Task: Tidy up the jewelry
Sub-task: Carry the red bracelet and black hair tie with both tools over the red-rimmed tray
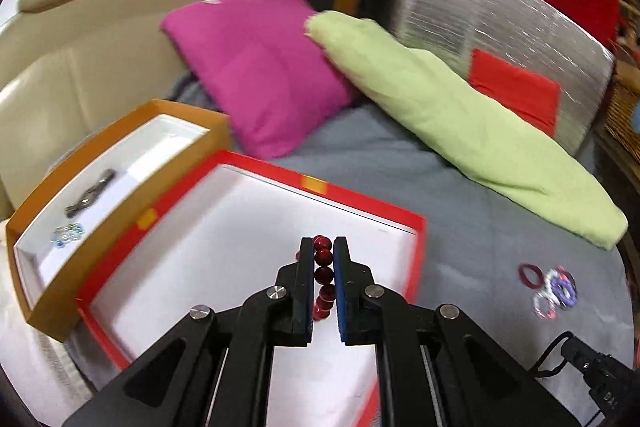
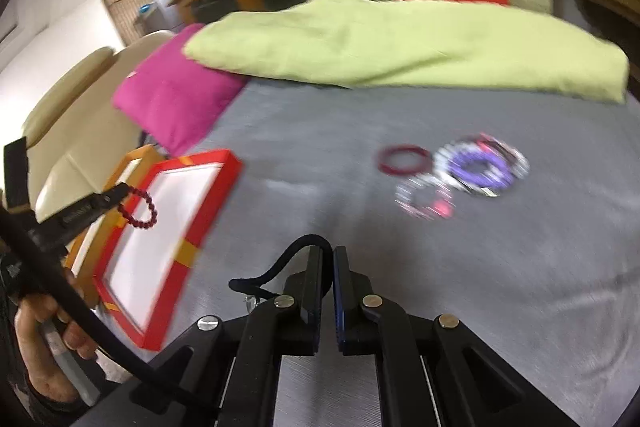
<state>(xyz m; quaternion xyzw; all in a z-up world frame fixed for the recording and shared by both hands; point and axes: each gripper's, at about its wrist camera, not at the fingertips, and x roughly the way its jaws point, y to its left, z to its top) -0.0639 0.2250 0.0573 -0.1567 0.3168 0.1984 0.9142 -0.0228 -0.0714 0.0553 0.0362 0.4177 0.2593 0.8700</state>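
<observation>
Left gripper (image 1: pixel 324 251): jaws clamped together on a dark red bead bracelet (image 1: pixel 323 275), the beads stacked in the narrow slot between the pads.
Bracelet from the other side: in the right wrist view it hung as a loose loop (image 2: pixel 141 209) below the left gripper's tips (image 2: pixel 120 191), over the red box.
Right gripper (image 2: pixel 328 259): jaws together on a black cord (image 2: pixel 288 259), which curled out to the left of the fingers; something small and clear seemed to dangle near its end, too blurred to name.
Under the left tool: a red-rimmed box (image 1: pixel 416 247) with a bare white floor, directly beneath the hanging beads.
Left of that: an orange-rimmed box (image 1: pixel 120 195) touching it, holding a dark metal piece (image 1: pixel 90 193) and a small pale sparkly item (image 1: pixel 68 233).
Ahead and right of the right tool: a heap of bangles (image 2: pixel 456 175) on the grey bed cover (image 2: pixel 360 131), well apart from both boxes.
Handling, bracelet: judged light and limp, the round glossy beads apt to roll in a pinch; a grip across the string between beads should hold better than on a bead's crown.
Handling, cord: soft and thin, likely to slide through the pads.
Handling, bangles: probably stiff; take one by its rim.
</observation>
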